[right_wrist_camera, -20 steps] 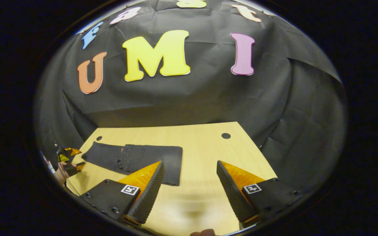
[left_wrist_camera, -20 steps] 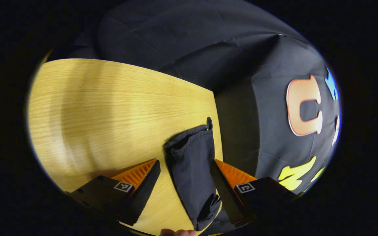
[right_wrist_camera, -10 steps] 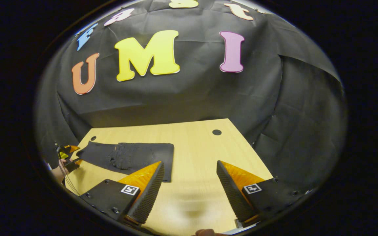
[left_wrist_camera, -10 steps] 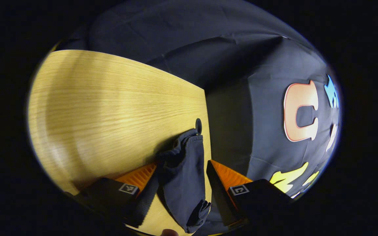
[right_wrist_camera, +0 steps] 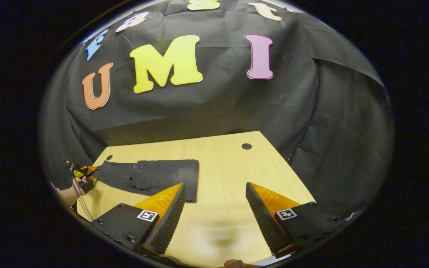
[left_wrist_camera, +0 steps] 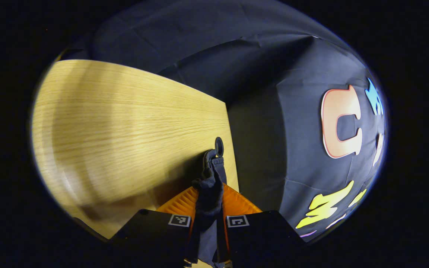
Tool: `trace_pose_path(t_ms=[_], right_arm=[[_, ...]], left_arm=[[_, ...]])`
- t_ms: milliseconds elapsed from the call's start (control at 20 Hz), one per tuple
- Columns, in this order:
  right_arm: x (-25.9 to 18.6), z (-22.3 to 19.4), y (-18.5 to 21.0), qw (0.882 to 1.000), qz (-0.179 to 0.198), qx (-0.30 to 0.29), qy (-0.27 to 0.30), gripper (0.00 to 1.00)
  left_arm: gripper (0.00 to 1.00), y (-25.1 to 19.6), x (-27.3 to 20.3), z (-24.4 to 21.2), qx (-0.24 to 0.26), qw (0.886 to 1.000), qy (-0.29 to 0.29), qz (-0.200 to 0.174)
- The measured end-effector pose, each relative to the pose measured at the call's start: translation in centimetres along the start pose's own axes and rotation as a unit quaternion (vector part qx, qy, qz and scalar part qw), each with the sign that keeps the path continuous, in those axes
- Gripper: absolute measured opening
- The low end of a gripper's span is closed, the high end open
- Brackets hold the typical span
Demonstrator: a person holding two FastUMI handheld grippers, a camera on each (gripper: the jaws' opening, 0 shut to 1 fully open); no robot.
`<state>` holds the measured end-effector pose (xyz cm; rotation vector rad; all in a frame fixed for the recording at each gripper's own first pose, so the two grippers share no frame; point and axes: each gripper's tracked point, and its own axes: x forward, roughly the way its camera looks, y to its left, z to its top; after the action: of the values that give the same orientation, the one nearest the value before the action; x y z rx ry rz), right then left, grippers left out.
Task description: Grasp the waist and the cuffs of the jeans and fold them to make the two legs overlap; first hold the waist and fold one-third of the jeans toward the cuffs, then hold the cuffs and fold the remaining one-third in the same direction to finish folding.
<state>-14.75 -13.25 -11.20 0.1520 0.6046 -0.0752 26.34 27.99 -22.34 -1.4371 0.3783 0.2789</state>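
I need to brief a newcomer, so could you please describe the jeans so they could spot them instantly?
Start at the wooden table. On its left half lie the dark jeans, flat. Unlike the bare wood around them, their far-left end is pinched by the left gripper.

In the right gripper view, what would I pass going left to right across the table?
The left gripper in a hand → the cuff end of the jeans → their folded waist end → bare table → a small dark hole near the far right corner.
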Motion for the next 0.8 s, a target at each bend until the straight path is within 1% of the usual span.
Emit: trace_pose_path(t_ms=[50, 100, 150, 200, 250, 300, 350, 450, 500, 550, 650, 700, 750, 800], right_arm=[[-0.3, -0.1, -0.2, 1.000, 0.001, 0.002, -0.002, 0.99], [-0.3, -0.1, -0.3, 1.000, 0.001, 0.005, -0.003, 0.99], [-0.6, -0.1, -0.4, 1.000, 0.003, 0.008, -0.005, 0.94], [-0.8, -0.1, -0.5, 1.000, 0.005, 0.011, -0.010, 0.94], [-1.2, -0.1, -0.7, 1.000, 0.006, 0.011, -0.015, 0.99], [-1.5, -0.1, -0.9, 1.000, 0.006, 0.012, -0.021, 0.99], [-1.9, -0.1, -1.1, 1.000, 0.010, 0.014, -0.025, 0.94], [-2.6, 0.2, -1.5, 0.999, 0.010, 0.018, -0.038, 0.94], [-3.1, 0.3, -1.6, 0.999, 0.012, 0.015, -0.045, 0.94], [-3.6, 0.3, -1.6, 0.998, 0.015, 0.014, -0.052, 0.94], [-4.6, 0.4, -1.9, 0.998, 0.017, 0.012, -0.064, 0.94], [-5.1, 0.3, -2.0, 0.997, 0.017, 0.013, -0.068, 0.94], [-5.4, 0.0, -2.3, 0.997, 0.013, 0.015, -0.069, 0.94], [-5.6, -0.4, -2.7, 0.998, 0.007, 0.019, -0.065, 0.99]], left_arm=[[0.20, -0.6, -0.3, -0.1, 0.011, 1.000, 0.000, 0.000], [0.18, -1.2, -0.5, -0.2, 0.021, 1.000, 0.000, -0.002], [0.16, -2.5, -1.0, -0.6, 0.024, 1.000, 0.003, -0.012], [0.14, -4.5, -1.6, -1.2, 0.026, 0.999, 0.007, -0.023], [0.14, -6.4, -2.2, -2.0, 0.033, 0.999, 0.011, -0.030], [0.13, -8.3, -2.8, -2.8, 0.043, 0.998, 0.011, -0.040], [0.13, -10.5, -3.5, -3.7, 0.054, 0.997, 0.011, -0.052], [0.13, -15.6, -5.0, -6.4, 0.082, 0.993, 0.015, -0.078], [0.13, -17.4, -5.5, -8.0, 0.105, 0.991, 0.020, -0.084], [0.13, -19.1, -5.8, -9.9, 0.137, 0.986, 0.026, -0.087], [0.14, -22.5, -6.7, -14.5, 0.197, 0.974, 0.041, -0.101], [0.13, -24.2, -7.0, -17.3, 0.228, 0.966, 0.052, -0.108], [0.13, -25.5, -7.0, -20.3, 0.265, 0.955, 0.064, -0.114], [0.14, -25.8, -7.5, -22.4, 0.301, 0.944, 0.071, -0.115]])
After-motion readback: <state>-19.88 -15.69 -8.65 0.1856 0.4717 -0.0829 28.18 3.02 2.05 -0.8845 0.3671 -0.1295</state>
